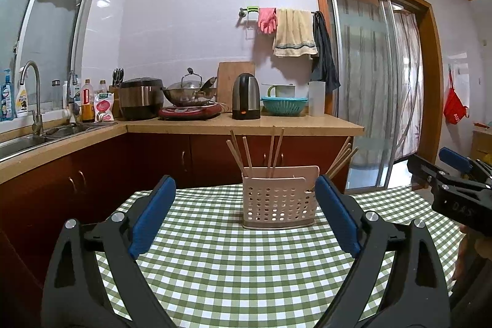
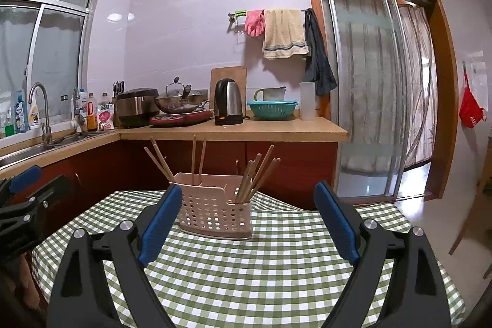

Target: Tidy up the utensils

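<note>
A pale pink perforated utensil holder stands upright on the green checked tablecloth. Several wooden chopsticks stick out of its compartments, some leaning left, some right. My left gripper is open, short of the holder, with nothing between its blue pads. My right gripper is also open and empty; the holder sits beyond it, partly behind its left finger. In the left wrist view the right gripper shows at the right edge. The left gripper shows at the left edge of the right wrist view.
Behind the table runs a counter with a sink, rice cooker, wok, black kettle and teal colander. A sliding glass door stands at the right. A wooden chair is beside the table.
</note>
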A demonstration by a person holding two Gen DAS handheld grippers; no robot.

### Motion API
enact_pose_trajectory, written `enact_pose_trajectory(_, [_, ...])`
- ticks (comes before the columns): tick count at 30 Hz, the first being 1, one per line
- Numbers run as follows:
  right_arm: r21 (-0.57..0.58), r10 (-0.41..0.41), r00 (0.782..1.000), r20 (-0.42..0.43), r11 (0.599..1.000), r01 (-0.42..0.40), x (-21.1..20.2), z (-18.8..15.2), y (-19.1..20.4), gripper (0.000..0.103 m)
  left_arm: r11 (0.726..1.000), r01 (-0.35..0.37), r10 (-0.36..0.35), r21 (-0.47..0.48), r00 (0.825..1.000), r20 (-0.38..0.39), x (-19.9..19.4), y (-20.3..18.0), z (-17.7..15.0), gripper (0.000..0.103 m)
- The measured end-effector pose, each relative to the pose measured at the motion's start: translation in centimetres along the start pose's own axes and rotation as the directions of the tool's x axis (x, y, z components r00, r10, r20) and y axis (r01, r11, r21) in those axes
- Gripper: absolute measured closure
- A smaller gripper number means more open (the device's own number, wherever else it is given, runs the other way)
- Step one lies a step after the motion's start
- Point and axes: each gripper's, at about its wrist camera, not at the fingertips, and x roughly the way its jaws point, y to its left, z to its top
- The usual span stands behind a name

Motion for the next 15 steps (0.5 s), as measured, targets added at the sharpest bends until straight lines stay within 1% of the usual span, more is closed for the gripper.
enact_pose_trajectory(15, [-0.013, -0.007, 1.000, 0.011, 1.000, 0.007, -1.08, -0.03, 0.35, 0.017, 1.000, -0.001, 0.001, -0.003, 1.000, 0.005, -0.86, -0.26, -0.32, 0.013])
